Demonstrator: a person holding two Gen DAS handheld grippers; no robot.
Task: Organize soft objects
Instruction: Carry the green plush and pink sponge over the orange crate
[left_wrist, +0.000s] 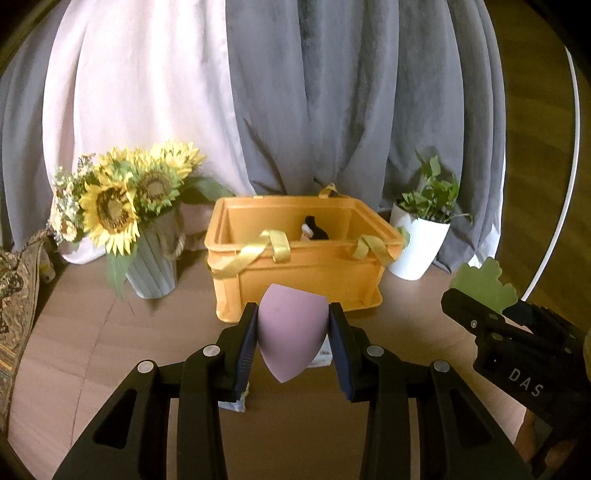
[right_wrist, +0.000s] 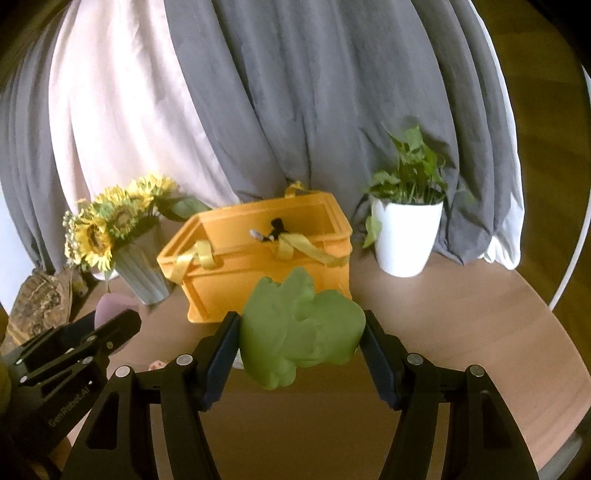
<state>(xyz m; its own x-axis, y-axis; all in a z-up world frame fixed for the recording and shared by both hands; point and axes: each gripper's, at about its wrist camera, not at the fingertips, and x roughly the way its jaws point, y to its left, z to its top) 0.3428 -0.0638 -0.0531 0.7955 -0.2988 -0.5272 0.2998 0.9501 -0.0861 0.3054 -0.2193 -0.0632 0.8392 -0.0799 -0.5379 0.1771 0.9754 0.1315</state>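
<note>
The purple sponge (left_wrist: 291, 332) sits pinched between the left gripper (left_wrist: 292, 345) fingers, and the green squishy toy (right_wrist: 301, 328) is clamped in the right gripper (right_wrist: 300, 352), both above the desk (right_wrist: 461, 332). Each should clear the orange crate (left_wrist: 295, 269) rim and its yellow straps (left_wrist: 255, 251) before release.

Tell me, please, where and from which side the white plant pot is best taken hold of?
Grip the white plant pot across its smooth wall, below the rim, coming level from the front. It stands upright and tapers downward, and leaves crowd the top, so coming from above would probably crush them.
</note>
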